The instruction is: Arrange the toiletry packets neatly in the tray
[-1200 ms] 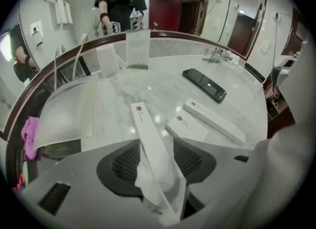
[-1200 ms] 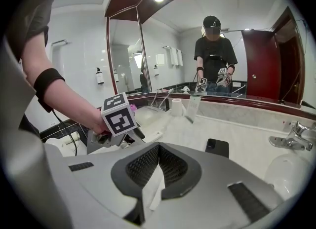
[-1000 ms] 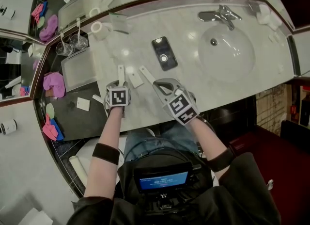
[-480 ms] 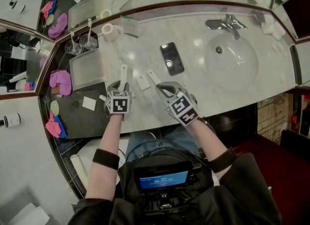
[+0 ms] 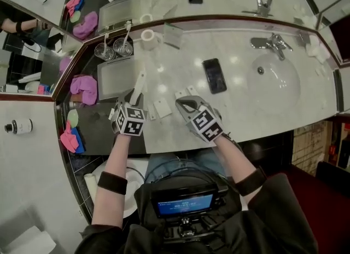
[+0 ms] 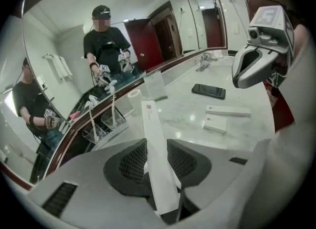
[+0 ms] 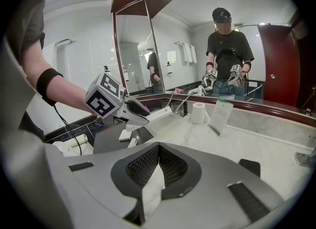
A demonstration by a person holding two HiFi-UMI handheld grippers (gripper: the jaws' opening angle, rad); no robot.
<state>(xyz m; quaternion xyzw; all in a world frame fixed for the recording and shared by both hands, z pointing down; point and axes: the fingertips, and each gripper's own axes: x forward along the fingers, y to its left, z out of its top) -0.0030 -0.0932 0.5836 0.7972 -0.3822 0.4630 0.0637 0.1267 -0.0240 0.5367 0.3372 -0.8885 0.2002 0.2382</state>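
The left gripper grips a long, flat white cardboard packet between its ribbed black pads, above the left end of the glossy white marble counter and just beside the frosted rectangular tray. The right gripper is clenched, and a thin white sliver seems pinched behind its pads. A slim white packet and a short white packet lie flat near the counter's front edge.

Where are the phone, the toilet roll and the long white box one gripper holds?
Phone (image 5: 214,75): head view, middle of its dark screen.
Toilet roll (image 5: 147,38): head view, its top end.
Long white box (image 6: 154,139): left gripper view, its upper face between the jaws.
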